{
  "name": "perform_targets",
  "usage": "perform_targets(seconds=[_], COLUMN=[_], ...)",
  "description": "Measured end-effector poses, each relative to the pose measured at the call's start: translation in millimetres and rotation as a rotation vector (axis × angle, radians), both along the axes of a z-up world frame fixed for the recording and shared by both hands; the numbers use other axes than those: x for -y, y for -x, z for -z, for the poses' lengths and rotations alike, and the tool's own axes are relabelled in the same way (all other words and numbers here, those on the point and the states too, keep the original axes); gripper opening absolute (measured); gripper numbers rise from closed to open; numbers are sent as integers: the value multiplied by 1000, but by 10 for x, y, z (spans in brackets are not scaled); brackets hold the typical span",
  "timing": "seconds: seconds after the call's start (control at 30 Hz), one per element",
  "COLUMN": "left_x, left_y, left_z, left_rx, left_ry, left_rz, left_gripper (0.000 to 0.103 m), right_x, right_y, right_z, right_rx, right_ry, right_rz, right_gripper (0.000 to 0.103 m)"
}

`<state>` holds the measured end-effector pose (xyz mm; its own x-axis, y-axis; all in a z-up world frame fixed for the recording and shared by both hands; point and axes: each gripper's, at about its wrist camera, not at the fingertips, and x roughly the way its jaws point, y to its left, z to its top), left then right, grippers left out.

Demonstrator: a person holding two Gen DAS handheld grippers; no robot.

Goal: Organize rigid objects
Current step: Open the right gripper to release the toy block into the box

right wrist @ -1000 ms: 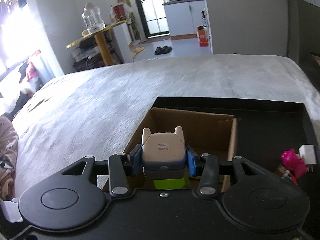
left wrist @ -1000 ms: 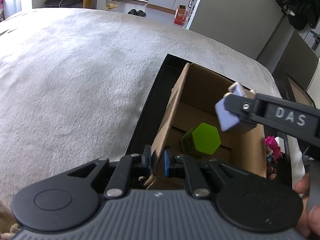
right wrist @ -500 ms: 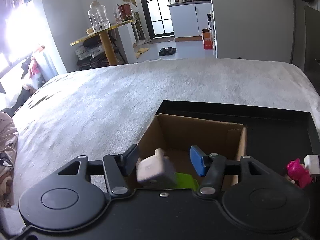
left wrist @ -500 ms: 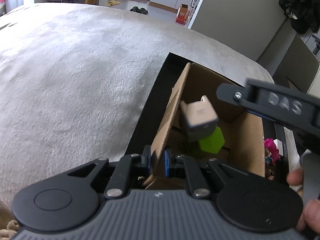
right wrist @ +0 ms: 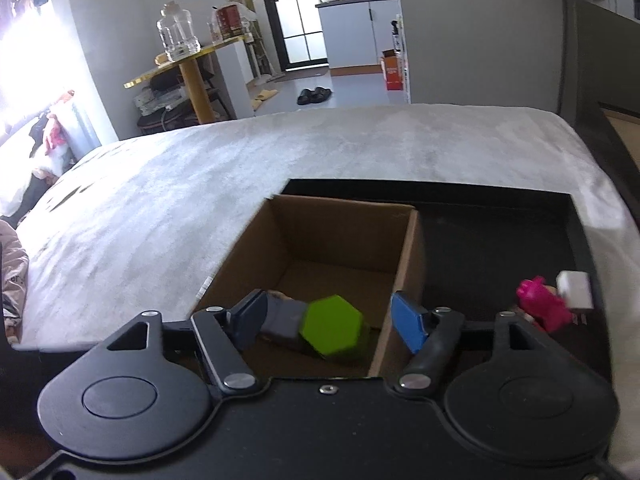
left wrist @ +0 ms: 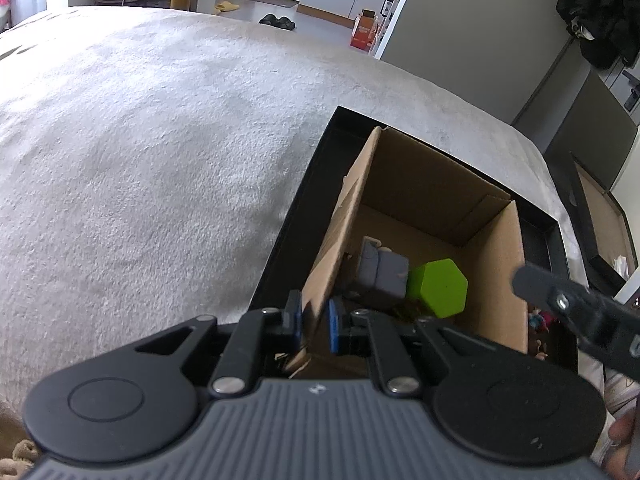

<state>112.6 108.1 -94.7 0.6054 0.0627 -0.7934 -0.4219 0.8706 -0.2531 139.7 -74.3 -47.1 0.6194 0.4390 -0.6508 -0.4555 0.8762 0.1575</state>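
Observation:
An open cardboard box (left wrist: 500, 248) (right wrist: 408, 240) stands in a black tray (left wrist: 304, 200) (right wrist: 500, 224) on a grey bed. Inside lie a green hexagonal block (left wrist: 438, 288) (right wrist: 332, 330) and a grey and beige charger-like block (left wrist: 382, 270) (right wrist: 282, 320), side by side. My left gripper (left wrist: 314, 322) is shut on the box's near-left wall. My right gripper (right wrist: 330, 320) is open and empty above the box; its arm also shows in the left wrist view (left wrist: 576, 312).
A pink toy figure (right wrist: 542, 310) (left wrist: 538, 318) and a white plug block (right wrist: 574, 290) lie in the tray right of the box. The grey bedcover (left wrist: 160, 160) spreads left and beyond. A second dark tray (left wrist: 600, 216) lies at the far right.
My right gripper opened and let go of the grey and beige block, which dropped into the box beside the green block. The right gripper has drawn back. The left gripper kept hold of the box wall.

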Motion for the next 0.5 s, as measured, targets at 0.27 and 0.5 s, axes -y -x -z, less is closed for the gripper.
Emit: perform_targets(seconds=[0.27,0.5], left_x=[-1,16], left_y=[-9,-6], left_z=[7,9], left_rx=[-1,-1], left_ry=[-3,-14], left_rz=[2,5], left_gripper=[12,12], right_x=[337,532], right_y=[85,140], right_z=[41,100], right_rx=[-7,-10], right_ry=[37,61], right_rz=[46,64], right_gripper=[75,82])
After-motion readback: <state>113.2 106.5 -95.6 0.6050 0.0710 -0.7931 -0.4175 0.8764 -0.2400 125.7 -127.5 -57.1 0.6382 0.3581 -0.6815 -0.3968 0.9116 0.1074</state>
